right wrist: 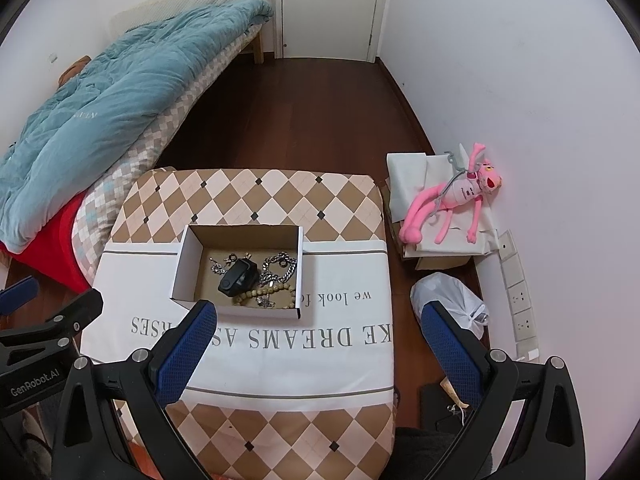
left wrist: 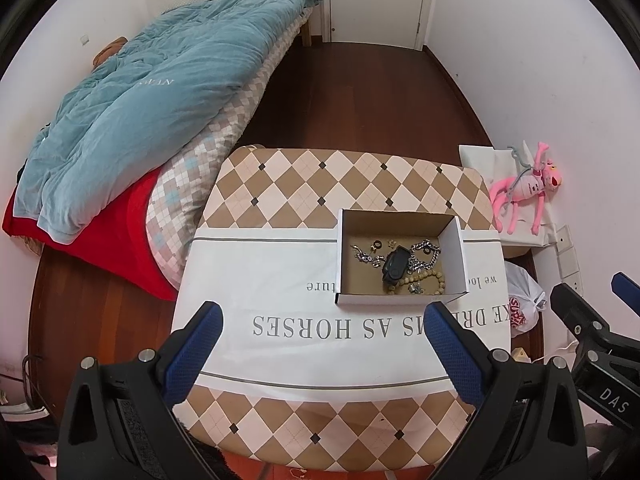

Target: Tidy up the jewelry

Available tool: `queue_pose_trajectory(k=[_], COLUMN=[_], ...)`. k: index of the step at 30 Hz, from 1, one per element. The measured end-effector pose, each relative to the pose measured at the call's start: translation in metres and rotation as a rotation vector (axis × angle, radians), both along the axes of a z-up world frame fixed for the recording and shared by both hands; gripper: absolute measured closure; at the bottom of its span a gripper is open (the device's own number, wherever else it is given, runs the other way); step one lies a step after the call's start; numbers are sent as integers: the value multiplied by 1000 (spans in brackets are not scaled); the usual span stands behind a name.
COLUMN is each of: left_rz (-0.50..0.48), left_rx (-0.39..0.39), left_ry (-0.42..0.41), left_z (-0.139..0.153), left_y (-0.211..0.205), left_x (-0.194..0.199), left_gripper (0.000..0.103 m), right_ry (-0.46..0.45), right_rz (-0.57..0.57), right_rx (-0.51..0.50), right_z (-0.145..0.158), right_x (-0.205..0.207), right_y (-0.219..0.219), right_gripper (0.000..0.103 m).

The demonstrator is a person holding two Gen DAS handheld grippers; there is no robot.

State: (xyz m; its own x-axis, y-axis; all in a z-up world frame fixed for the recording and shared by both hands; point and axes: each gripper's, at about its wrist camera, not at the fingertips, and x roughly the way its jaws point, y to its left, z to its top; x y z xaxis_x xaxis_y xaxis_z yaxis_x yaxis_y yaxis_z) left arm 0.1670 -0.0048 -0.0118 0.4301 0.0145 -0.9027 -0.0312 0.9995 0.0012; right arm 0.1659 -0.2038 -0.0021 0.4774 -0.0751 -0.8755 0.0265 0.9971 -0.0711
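An open cardboard box [left wrist: 344,252] [right wrist: 182,268] sits on the cloth-covered table [left wrist: 280,280] [right wrist: 340,340]. Inside lie a black band-like device [left wrist: 394,266] [right wrist: 238,276], a silver chain [left wrist: 426,254] [right wrist: 280,266], a wooden bead bracelet [left wrist: 430,282] [right wrist: 272,292], a thin silver bracelet [left wrist: 362,254] [right wrist: 218,266] and small rings. My left gripper [left wrist: 322,316] is open and empty, above the table's near side. My right gripper [right wrist: 320,318] is open and empty, near the box's front right. Each gripper shows at the edge of the other's view.
A bed with a teal quilt [left wrist: 140,112] [right wrist: 100,112] stands to the left. A pink plush toy [left wrist: 528,188] [right wrist: 452,204] lies on white bags at the right wall. A white plastic bag [right wrist: 452,300] sits on the wooden floor. A door [right wrist: 332,8] is at the back.
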Motion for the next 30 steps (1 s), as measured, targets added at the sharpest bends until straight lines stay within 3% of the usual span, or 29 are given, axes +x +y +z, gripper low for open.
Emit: queue_pose_trajectory(k=[30], left_rz=[-11], left_rx=[-4], left_ry=[0], left_z=[5], left_y=[-4], left_x=[-4], left_gripper=[1], right_ry=[2], right_rz=[9], right_rx=[0], right_z=[2], right_x=[-2], right_y=[3], right_gripper=[0])
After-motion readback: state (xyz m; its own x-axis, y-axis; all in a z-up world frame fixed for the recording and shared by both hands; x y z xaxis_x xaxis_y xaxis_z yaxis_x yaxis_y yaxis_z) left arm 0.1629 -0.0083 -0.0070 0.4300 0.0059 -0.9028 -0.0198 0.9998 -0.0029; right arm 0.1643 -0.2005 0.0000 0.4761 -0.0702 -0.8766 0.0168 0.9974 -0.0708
